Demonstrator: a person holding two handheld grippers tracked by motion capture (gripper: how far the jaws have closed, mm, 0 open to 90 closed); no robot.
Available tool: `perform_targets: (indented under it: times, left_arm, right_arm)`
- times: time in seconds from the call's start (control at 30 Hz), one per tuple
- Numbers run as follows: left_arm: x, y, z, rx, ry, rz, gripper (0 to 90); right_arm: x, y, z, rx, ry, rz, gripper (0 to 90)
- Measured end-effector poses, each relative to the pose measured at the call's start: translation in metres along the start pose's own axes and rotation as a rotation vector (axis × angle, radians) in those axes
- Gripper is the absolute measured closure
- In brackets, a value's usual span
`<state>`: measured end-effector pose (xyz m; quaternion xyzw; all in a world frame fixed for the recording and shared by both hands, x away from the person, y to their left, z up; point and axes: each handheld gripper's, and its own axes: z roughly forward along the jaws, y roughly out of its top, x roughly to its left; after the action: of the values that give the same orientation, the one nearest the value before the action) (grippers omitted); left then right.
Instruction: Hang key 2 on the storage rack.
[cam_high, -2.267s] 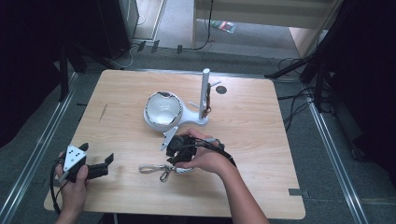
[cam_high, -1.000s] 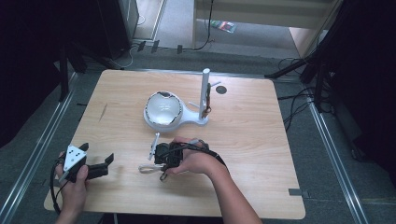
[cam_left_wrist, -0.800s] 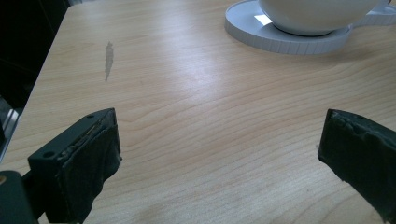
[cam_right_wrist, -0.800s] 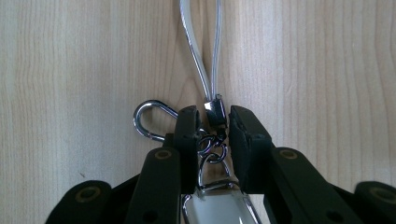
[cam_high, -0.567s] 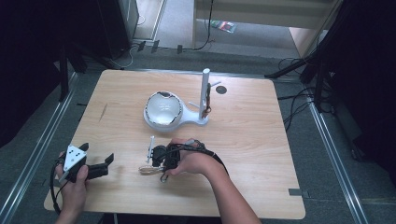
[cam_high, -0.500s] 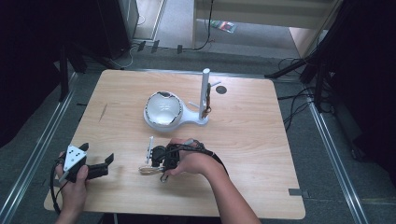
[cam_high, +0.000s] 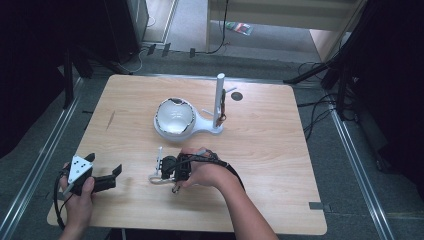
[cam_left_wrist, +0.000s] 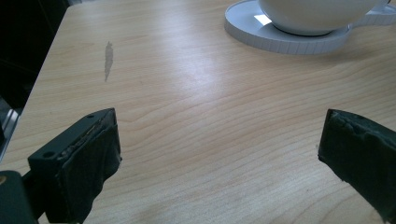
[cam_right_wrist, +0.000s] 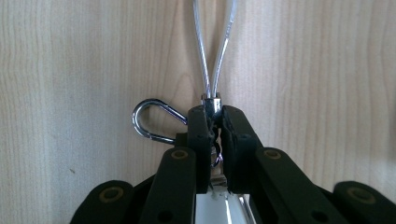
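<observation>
Over the last couple of seconds your right gripper (cam_high: 176, 169) has slid from beside the white stand (cam_high: 212, 129) toward the table's (cam_high: 280, 150) near-left area, and the silvery wire piece (cam_right_wrist: 212, 51) has gone with it — so you are dragging it, not merely touching it. The jaws are clamped on its metal collar, two thin shiny strands running ahead and a small hook (cam_right_wrist: 149, 122) poking out beside them. Your left gripper (cam_left_wrist: 219, 154) lies spread wide, holding nothing, near the front-left corner.
</observation>
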<state>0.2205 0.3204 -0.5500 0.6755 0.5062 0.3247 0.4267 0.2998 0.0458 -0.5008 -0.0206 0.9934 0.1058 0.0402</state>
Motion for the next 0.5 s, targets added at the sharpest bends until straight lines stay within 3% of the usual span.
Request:
perform_targets:
  times: [0.03,0.27,0.5]
  left_arm:
    - [0.000,0.000,0.000,0.000,0.000,0.000,0.0]
    - [0.000,0.000,0.000,-0.001,0.003,0.001,0.0]
    - [0.000,0.000,0.000,-0.001,0.004,0.001,0.0]
  right_arm:
    - [-0.001,-0.001,0.000,-0.020,0.002,-0.012,84.0]
    - [0.000,-0.009,-0.004,-0.078,-0.005,0.024,84.0]
    - [-0.003,-0.021,-0.012,-0.171,-0.039,0.087,84.1]
